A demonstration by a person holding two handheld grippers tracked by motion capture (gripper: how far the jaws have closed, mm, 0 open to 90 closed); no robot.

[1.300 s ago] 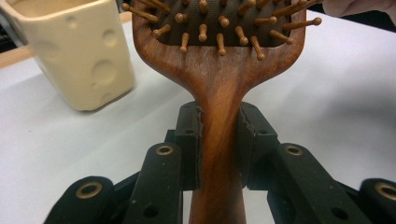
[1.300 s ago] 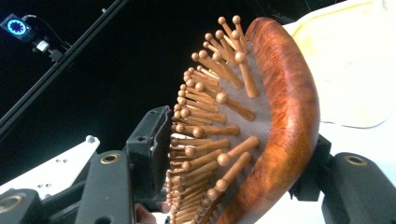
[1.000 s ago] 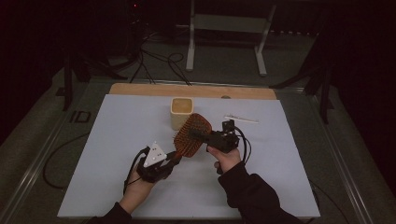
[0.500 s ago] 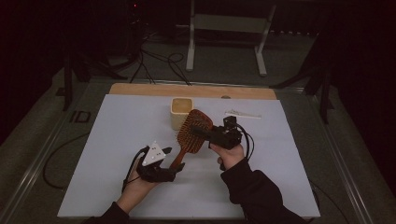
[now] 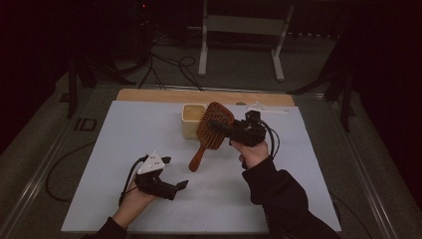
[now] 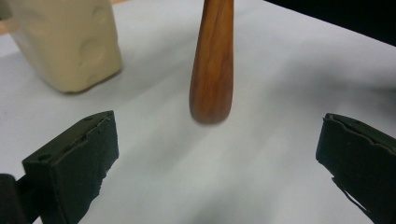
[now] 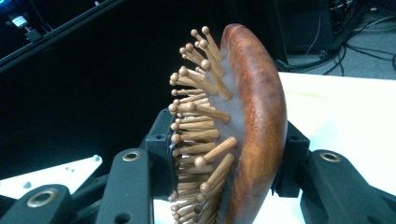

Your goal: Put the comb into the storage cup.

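Note:
A wooden paddle hairbrush (image 5: 213, 126) hangs tilted above the white table, head up, handle end (image 5: 195, 164) pointing down and left. My right gripper (image 5: 230, 128) is shut on the brush head (image 7: 252, 126), one jaw on the wooden pins (image 7: 196, 140), the other on the back. Lower left, my left gripper (image 5: 174, 174) is open near the table, jaws wide apart. In the left gripper view the brush handle (image 6: 212, 60) hangs between and beyond its fingers (image 6: 74, 163), untouched.
A cream square container (image 5: 191, 119) stands behind the brush near the table's far edge; it also appears as the container (image 6: 65, 42). A small white flat piece (image 5: 263, 107) lies at the back right. A wooden strip (image 5: 164, 94) borders the far side.
My right gripper has lifted and swung the brush up and to the right. My left gripper has let go of the handle, dropped toward the near left and now stands open.

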